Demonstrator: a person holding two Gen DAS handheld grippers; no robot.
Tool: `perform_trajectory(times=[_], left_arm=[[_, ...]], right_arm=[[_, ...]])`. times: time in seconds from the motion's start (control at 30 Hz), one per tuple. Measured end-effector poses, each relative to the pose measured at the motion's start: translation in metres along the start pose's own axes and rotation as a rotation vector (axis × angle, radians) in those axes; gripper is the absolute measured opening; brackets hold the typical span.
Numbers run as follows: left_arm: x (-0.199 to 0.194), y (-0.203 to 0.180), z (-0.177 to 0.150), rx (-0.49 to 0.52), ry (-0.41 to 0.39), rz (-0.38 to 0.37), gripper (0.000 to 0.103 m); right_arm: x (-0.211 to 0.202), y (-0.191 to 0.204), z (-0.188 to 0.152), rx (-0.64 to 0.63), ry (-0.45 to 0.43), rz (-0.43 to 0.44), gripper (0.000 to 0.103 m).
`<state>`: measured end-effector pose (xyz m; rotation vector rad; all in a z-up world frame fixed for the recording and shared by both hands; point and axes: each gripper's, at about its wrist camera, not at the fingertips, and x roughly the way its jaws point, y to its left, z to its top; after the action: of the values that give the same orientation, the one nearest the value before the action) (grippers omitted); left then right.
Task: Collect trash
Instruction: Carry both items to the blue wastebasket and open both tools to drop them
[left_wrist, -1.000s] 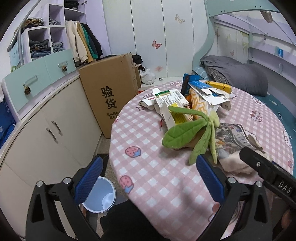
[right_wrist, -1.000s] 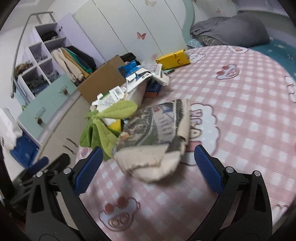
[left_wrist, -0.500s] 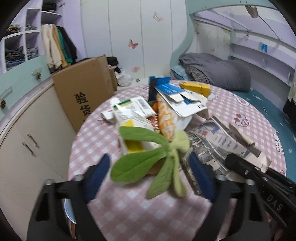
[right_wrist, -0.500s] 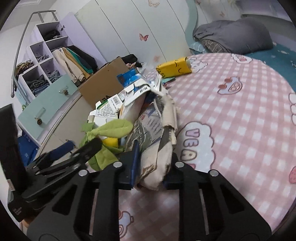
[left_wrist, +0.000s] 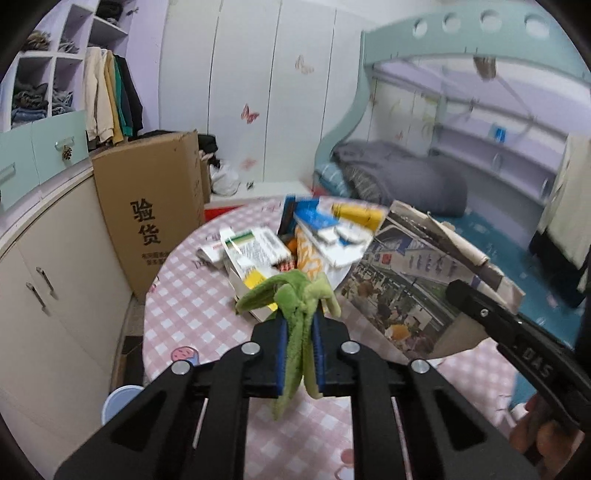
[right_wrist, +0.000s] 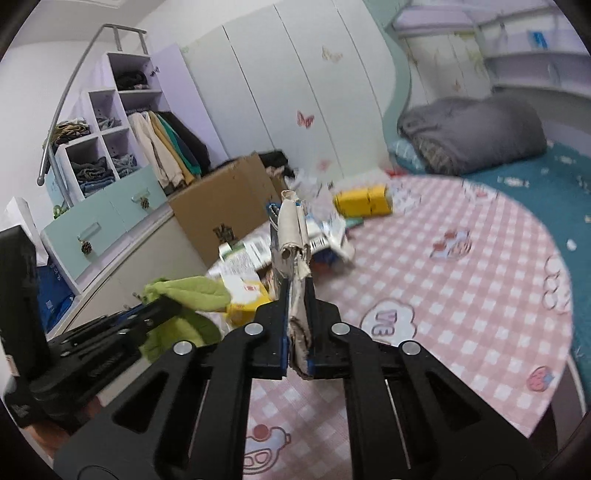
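Note:
My left gripper (left_wrist: 300, 354) is shut on a green plush leaf bundle (left_wrist: 295, 295) and holds it above the pink checked table (left_wrist: 177, 325). My right gripper (right_wrist: 297, 328) is shut on a folded newspaper (right_wrist: 293, 236), lifted edge-on off the table. The newspaper also shows in the left wrist view (left_wrist: 417, 273), with the right gripper (left_wrist: 517, 332) at its lower right. The green bundle (right_wrist: 184, 291) and the left gripper (right_wrist: 107, 332) show at the left of the right wrist view. A pile of paper boxes and packets (left_wrist: 280, 251) lies on the table behind.
A yellow packet (right_wrist: 364, 201) lies at the table's far side. A cardboard box (left_wrist: 151, 206) stands on the floor left of the table, next to cream cabinets (left_wrist: 55, 295). A white bin (left_wrist: 118, 402) sits on the floor below the table's edge. A bed (left_wrist: 399, 181) lies behind.
My left gripper has closed on the green leaf bundle and lifted it. My right gripper, shut on the newspaper, has raised it off the table.

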<state>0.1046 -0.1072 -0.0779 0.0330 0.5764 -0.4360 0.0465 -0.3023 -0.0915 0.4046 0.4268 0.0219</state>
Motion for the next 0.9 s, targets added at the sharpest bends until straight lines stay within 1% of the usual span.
perform_trajectory(times=[0.1,0.2,0.23,0.3,0.37,0.43,0.47,0.63,0.83,0.9], left_arm=[[-0.029,0.019,0.006,-0.055,-0.061,-0.041,0.011],[-0.055,0.04,0.01,-0.101,-0.115,-0.052,0.011],[-0.062,0.048,0.011,-0.112,-0.132,-0.046,0.011],[-0.078,0.069,0.009,-0.133,-0.158,-0.001,0.011],[-0.086,0.091,0.005,-0.155,-0.161,0.046,0.011],[-0.088,0.115,0.0,-0.186,-0.149,0.095,0.012],[-0.086,0.133,-0.005,-0.214,-0.133,0.134,0.012],[-0.076,0.212,-0.03,-0.335,-0.047,0.263,0.012],[-0.05,0.308,-0.072,-0.481,0.075,0.398,0.012],[-0.043,0.336,-0.09,-0.515,0.107,0.442,0.012]], right_arm=[[-0.015,0.019,0.009,-0.036,-0.042,0.024,0.007],[-0.018,0.044,0.014,-0.081,-0.047,0.073,0.007],[-0.017,0.051,0.014,-0.093,-0.043,0.089,0.007],[-0.009,0.072,0.014,-0.125,-0.026,0.133,0.007],[0.008,0.097,0.012,-0.152,0.007,0.189,0.007],[0.022,0.119,0.005,-0.171,0.038,0.235,0.007],[0.037,0.136,0.0,-0.19,0.066,0.266,0.007],[0.096,0.203,-0.032,-0.258,0.192,0.379,0.007],[0.186,0.283,-0.096,-0.355,0.384,0.462,0.007],[0.207,0.301,-0.113,-0.373,0.42,0.478,0.007]])
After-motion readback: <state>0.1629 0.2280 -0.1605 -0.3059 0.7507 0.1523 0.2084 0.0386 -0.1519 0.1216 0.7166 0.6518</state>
